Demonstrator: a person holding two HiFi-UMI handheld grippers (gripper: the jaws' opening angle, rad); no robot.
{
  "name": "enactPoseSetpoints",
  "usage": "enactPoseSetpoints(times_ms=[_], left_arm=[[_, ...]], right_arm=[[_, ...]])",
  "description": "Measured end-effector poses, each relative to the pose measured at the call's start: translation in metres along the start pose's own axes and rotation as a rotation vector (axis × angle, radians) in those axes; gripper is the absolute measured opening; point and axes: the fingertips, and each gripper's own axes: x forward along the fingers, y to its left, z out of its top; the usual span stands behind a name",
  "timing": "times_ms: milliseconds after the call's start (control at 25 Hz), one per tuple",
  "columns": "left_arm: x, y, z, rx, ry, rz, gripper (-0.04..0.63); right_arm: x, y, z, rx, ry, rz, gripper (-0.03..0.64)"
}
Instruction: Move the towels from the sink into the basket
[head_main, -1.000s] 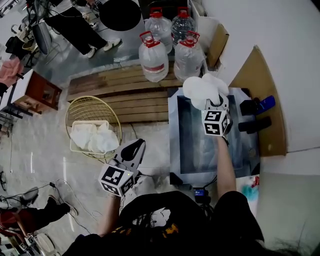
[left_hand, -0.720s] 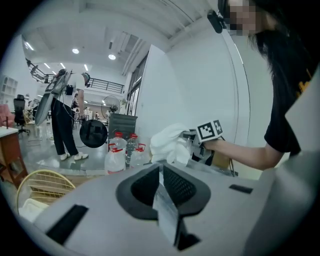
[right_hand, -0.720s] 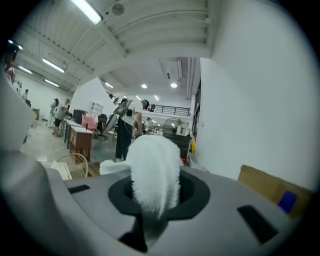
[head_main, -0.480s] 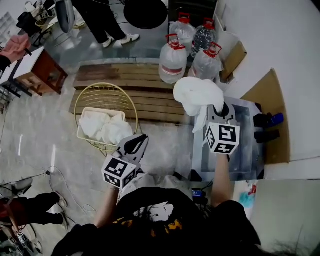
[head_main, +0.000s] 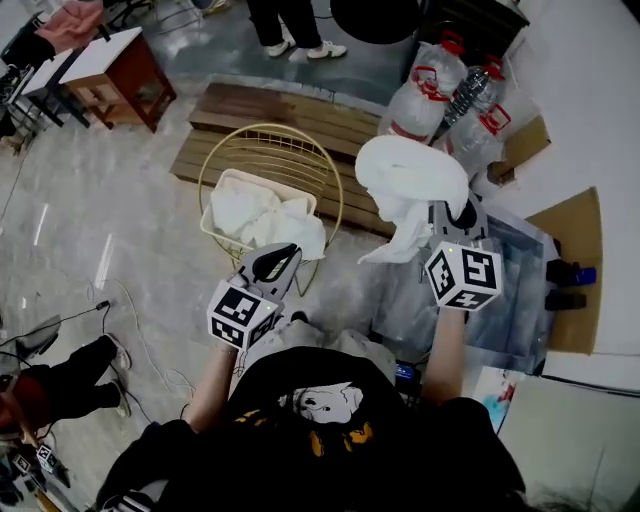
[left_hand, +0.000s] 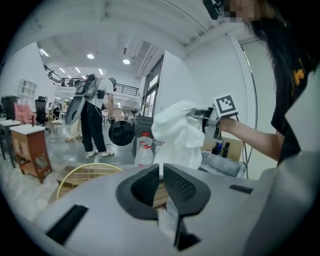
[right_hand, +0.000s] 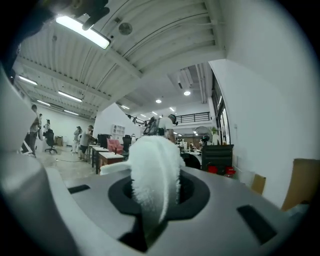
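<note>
A white towel (head_main: 408, 178) hangs bunched in the air, with my right gripper (head_main: 452, 216) shut on it above the left edge of the metal sink (head_main: 520, 300). In the right gripper view the towel (right_hand: 152, 172) fills the gap between the jaws of that gripper (right_hand: 155, 196). The gold wire basket (head_main: 300, 135) stands on the floor to the left, and white towels (head_main: 262, 215) lie in its liner. My left gripper (head_main: 272, 266) is shut and holds nothing, just in front of the basket. From the left gripper (left_hand: 161, 175) I see the raised towel (left_hand: 176, 134) and the right gripper (left_hand: 206, 118).
Large water bottles (head_main: 432, 88) stand behind the sink on a wooden pallet (head_main: 250, 108). Cardboard (head_main: 575, 225) and two small bottles (head_main: 565, 285) lie right of the sink. A brown cabinet (head_main: 112, 75) is at the far left. A person's legs (head_main: 290, 25) show at the top, and cables (head_main: 120, 310) trail over the floor.
The right gripper has lifted the towel up from over the sink and carried it left towards the basket. The left gripper has kept shut and moved along in front of the basket.
</note>
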Motion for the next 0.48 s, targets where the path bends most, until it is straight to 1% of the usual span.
enactPoseSetpoints(times_ms=[160,480], left_arm=[[-0.04,0.04,-0.009,-0.038,-0.016,0.075,0.029],[-0.102,0.092,-0.03,-0.138,-0.053,0.299,0.029]], right_arm=[[0.032,0.072,0.0,0.0,0.016,0.111,0.061],[0.083,0.214,-0.012,-0.036,0.052,0.422,0.061]])
